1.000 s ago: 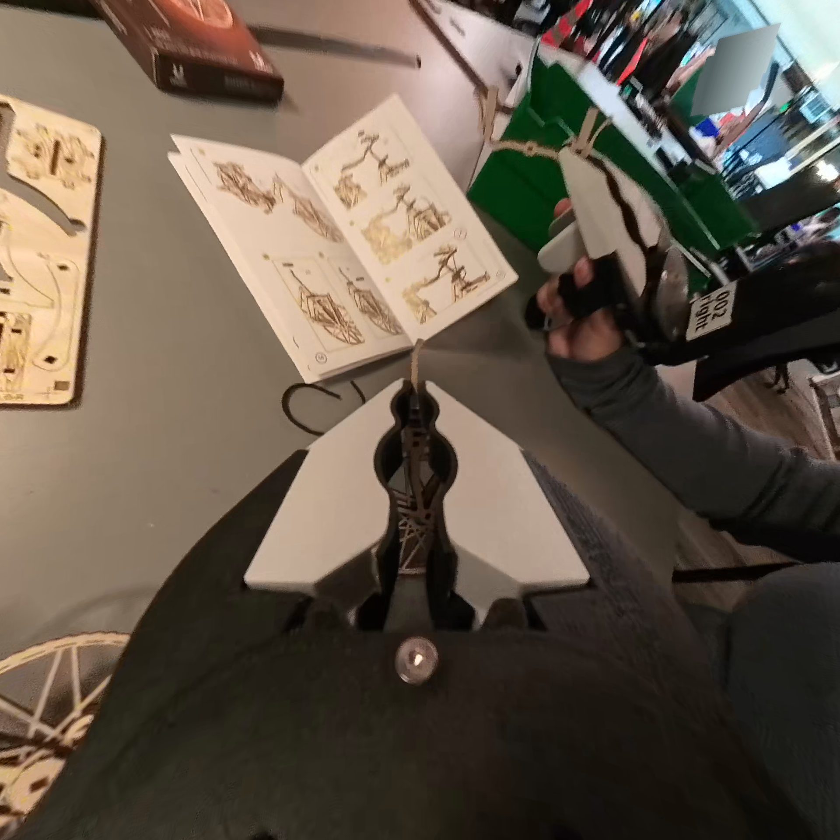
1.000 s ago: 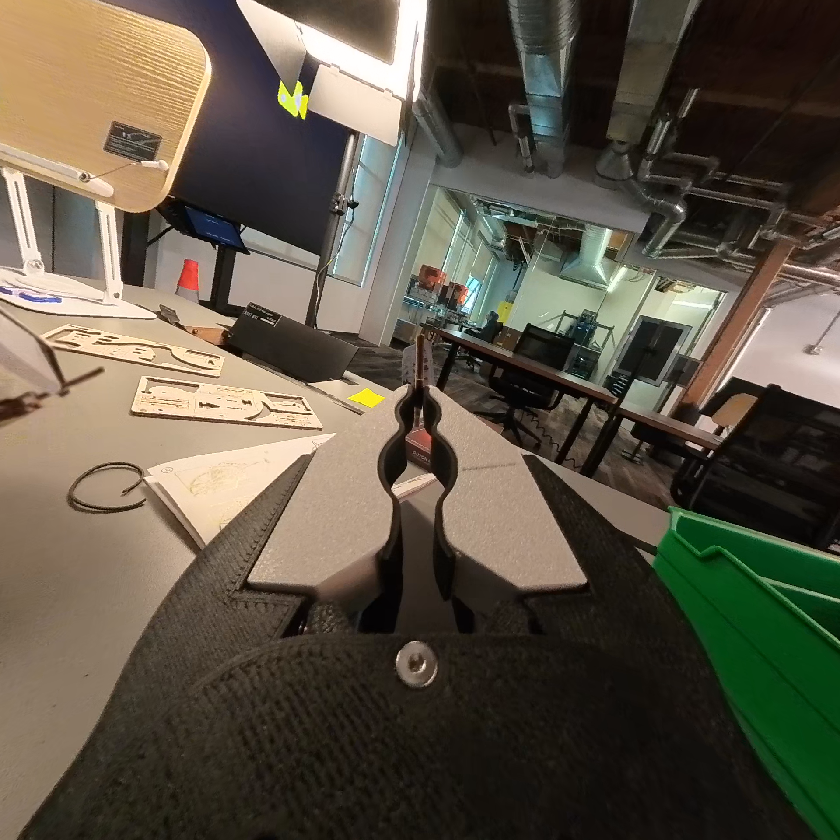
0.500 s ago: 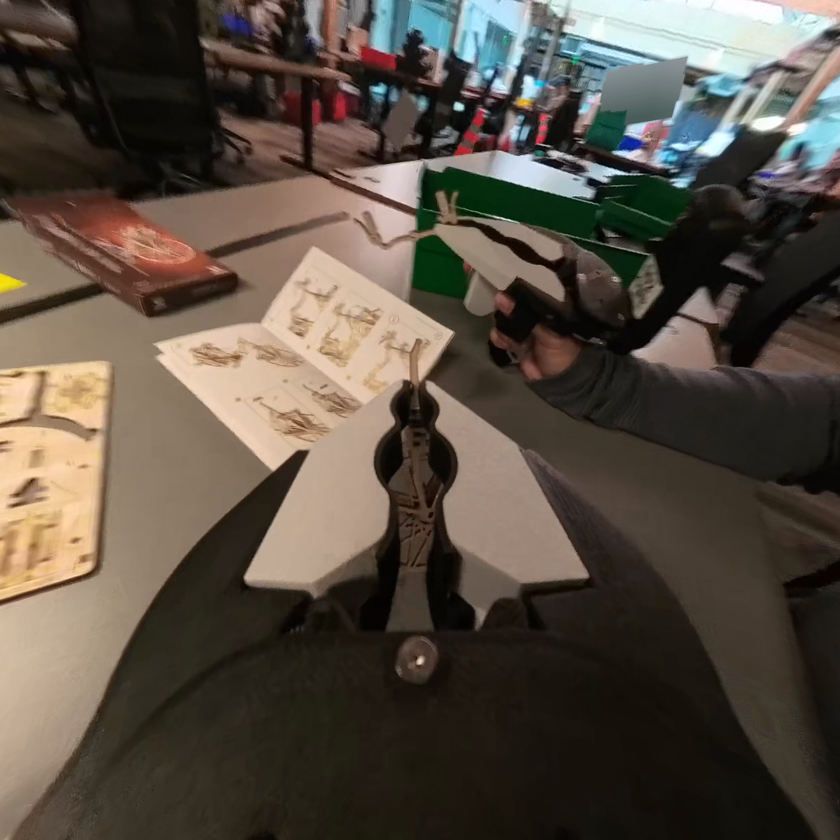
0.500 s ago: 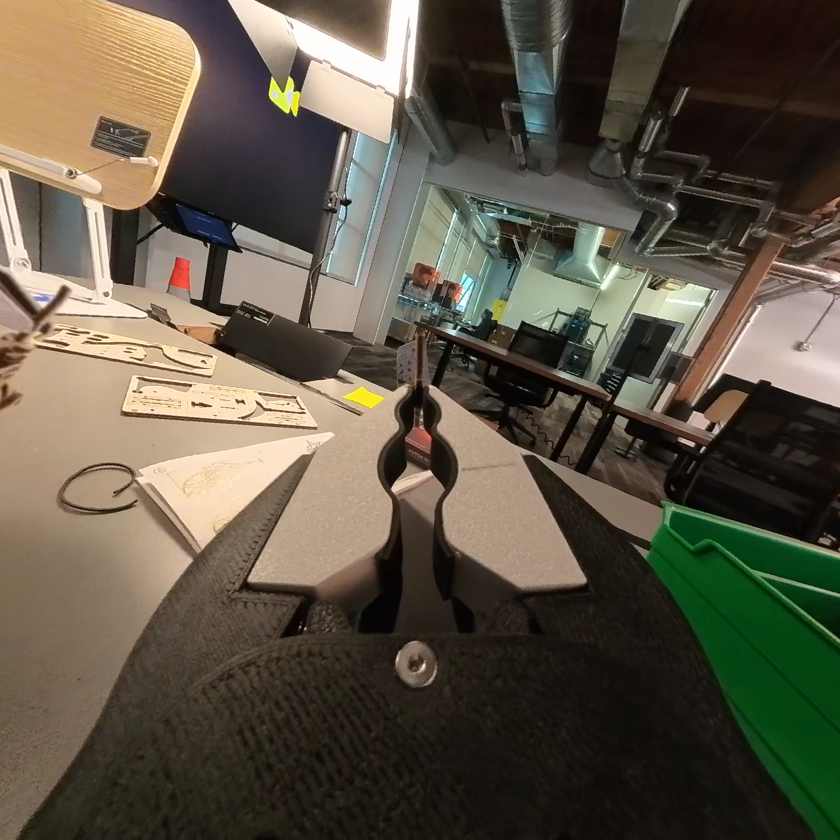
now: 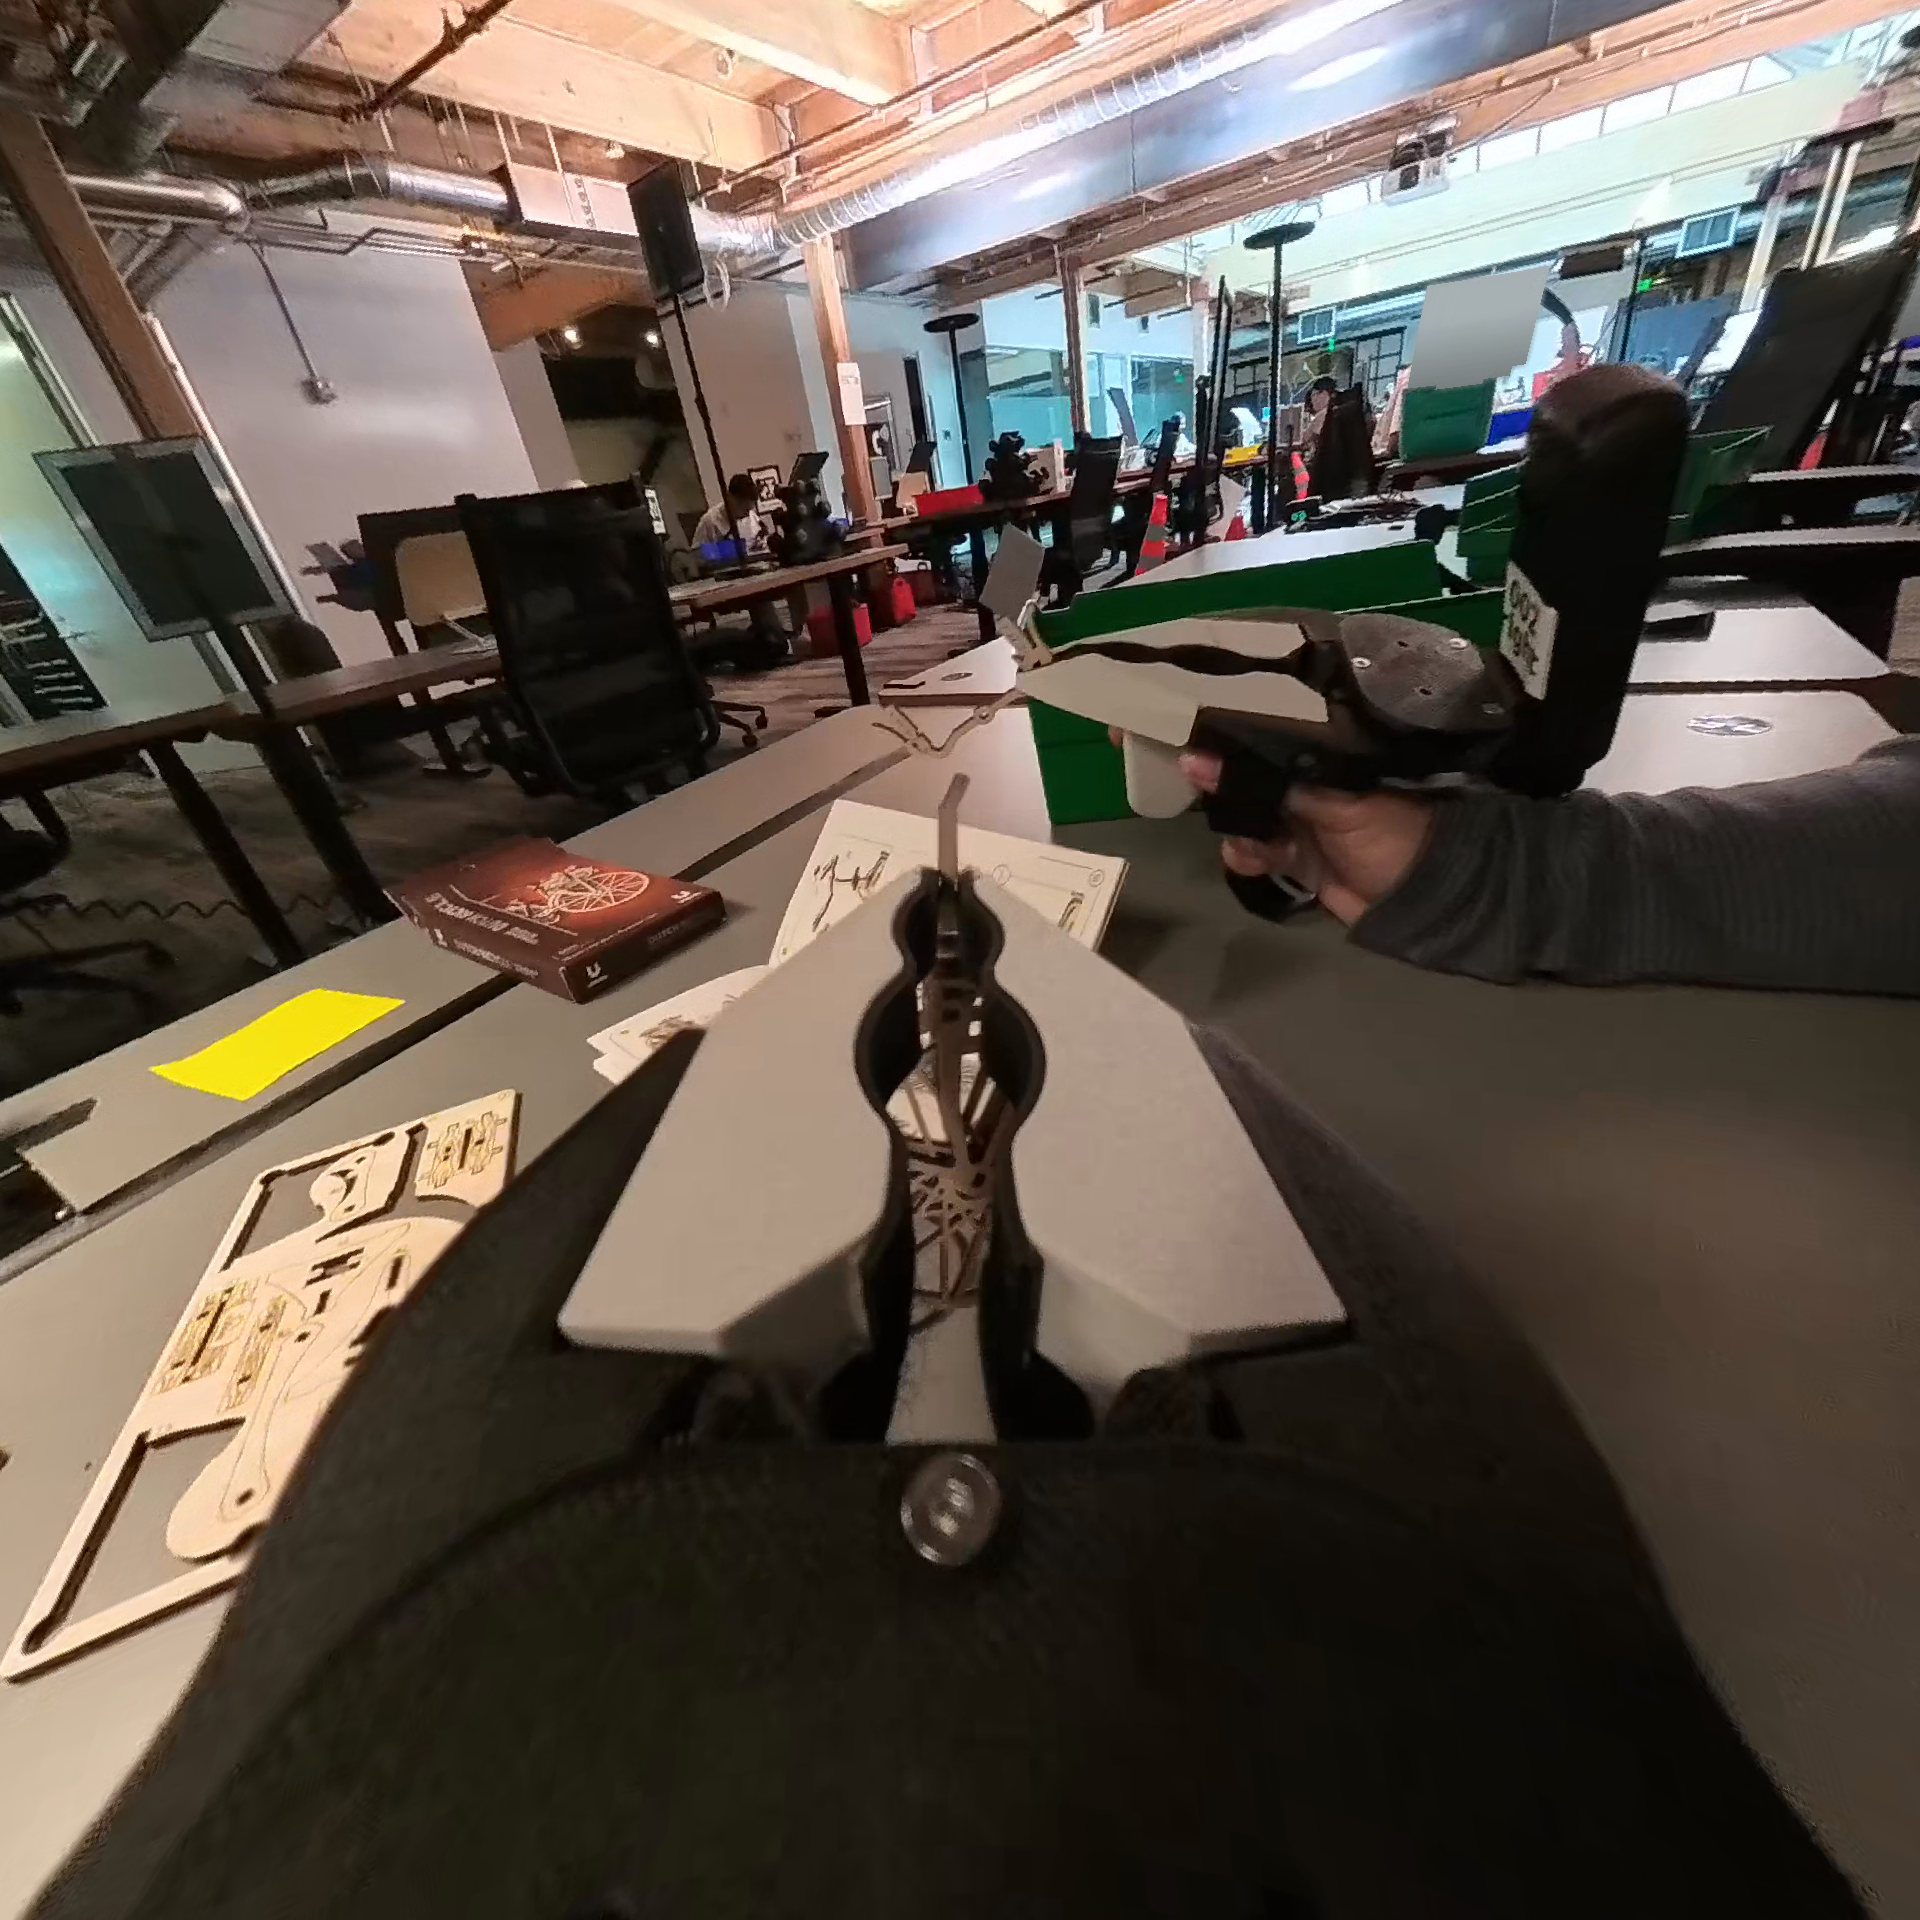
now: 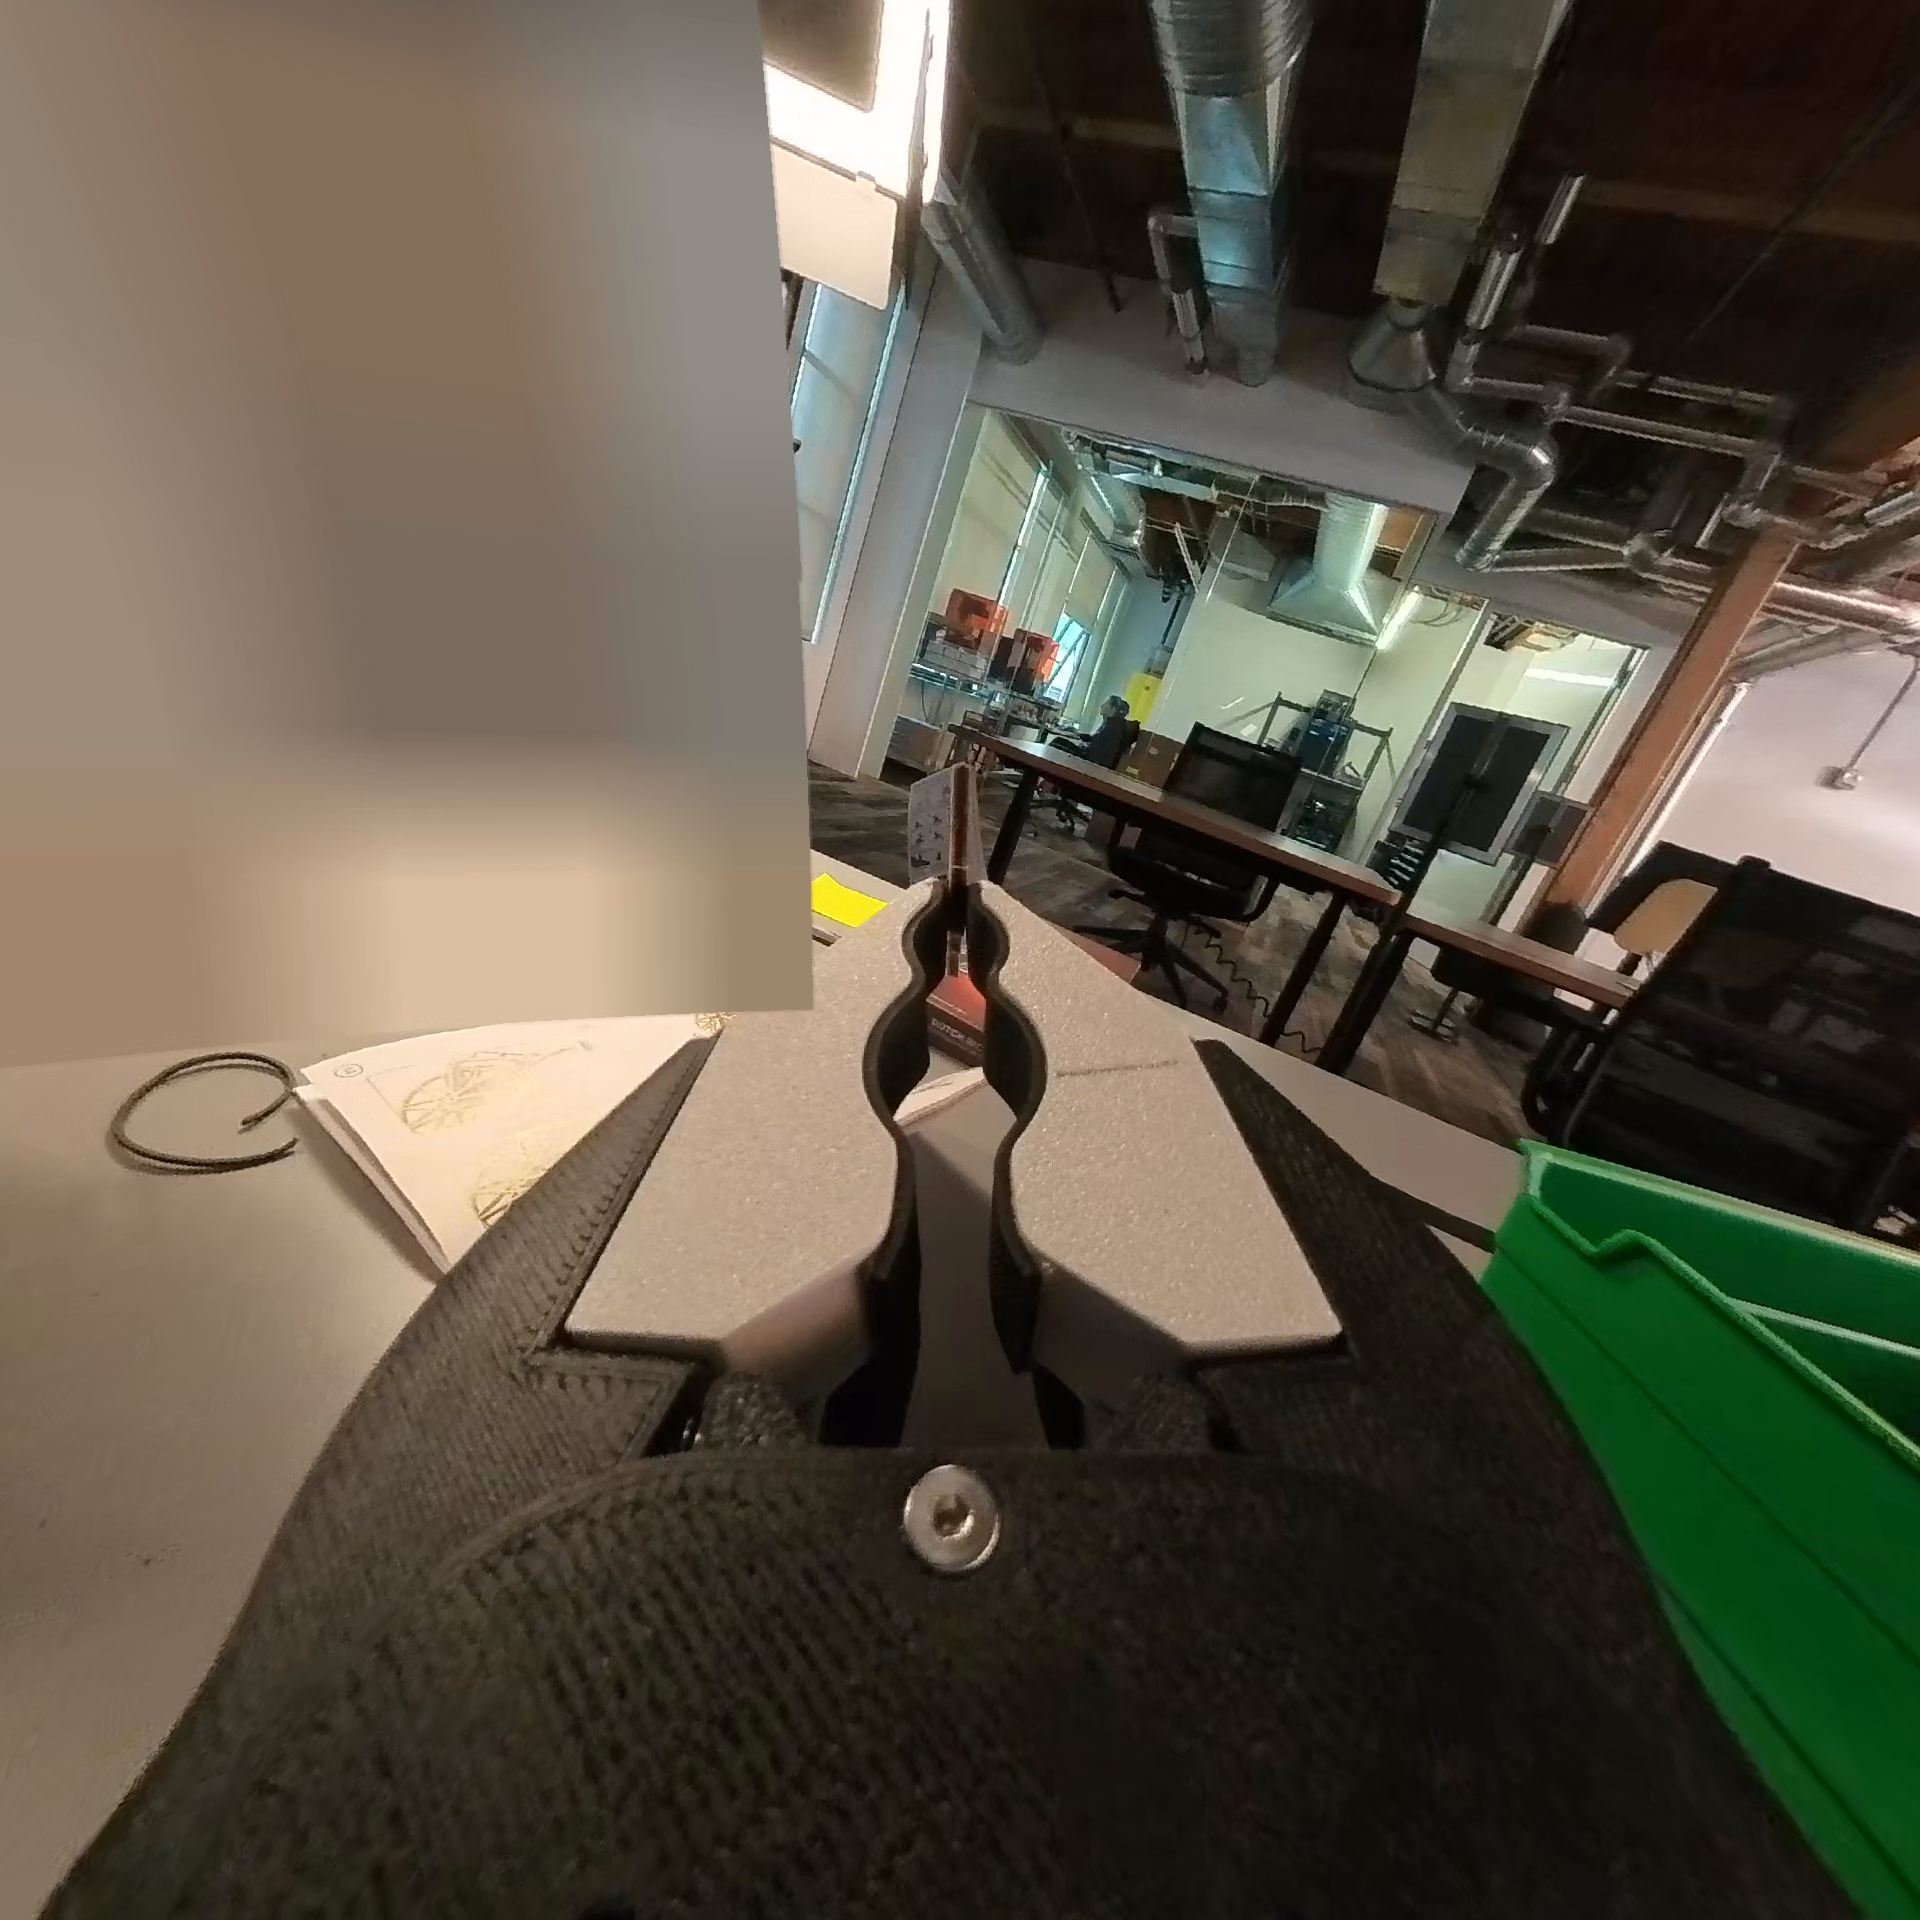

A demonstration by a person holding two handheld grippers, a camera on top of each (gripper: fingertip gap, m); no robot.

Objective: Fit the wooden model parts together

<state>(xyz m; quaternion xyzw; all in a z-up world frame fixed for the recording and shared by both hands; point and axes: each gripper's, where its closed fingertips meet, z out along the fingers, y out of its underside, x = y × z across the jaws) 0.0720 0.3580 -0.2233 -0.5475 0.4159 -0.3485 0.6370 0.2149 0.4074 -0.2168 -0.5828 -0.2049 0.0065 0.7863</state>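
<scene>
My left gripper point(image 5: 951, 883) is shut on a thin wooden lattice part point(image 5: 951, 1132), seen edge-on between the fingers, with its tip poking out past them. It is held above the grey table point(image 5: 1558, 1143). My right gripper point(image 6: 961, 894) is shut on a thin wooden strip point(image 6: 964, 831) that stands up from the fingertips. In the left wrist view the right gripper point(image 5: 1029, 665) is at the upper right in a person's hand. A thin crooked wooden piece point(image 5: 914, 738) sticks out to its left, apart from the left gripper's part.
An open instruction booklet point(image 5: 862, 873), a dark red box point(image 5: 561, 914), a yellow note point(image 5: 275, 1039) and a cut-out wooden sheet point(image 5: 312, 1247) lie on the table. A green bin point(image 6: 1714, 1351) is at the right. A black ring point(image 6: 197, 1112) lies left of the booklet point(image 6: 468, 1101). My hands' fingertips stand some 15 centimetres from each other.
The left gripper has tilted up from looking down at the table to looking across the room, still holding its part. The right gripper has turned slightly, still holding its strip.
</scene>
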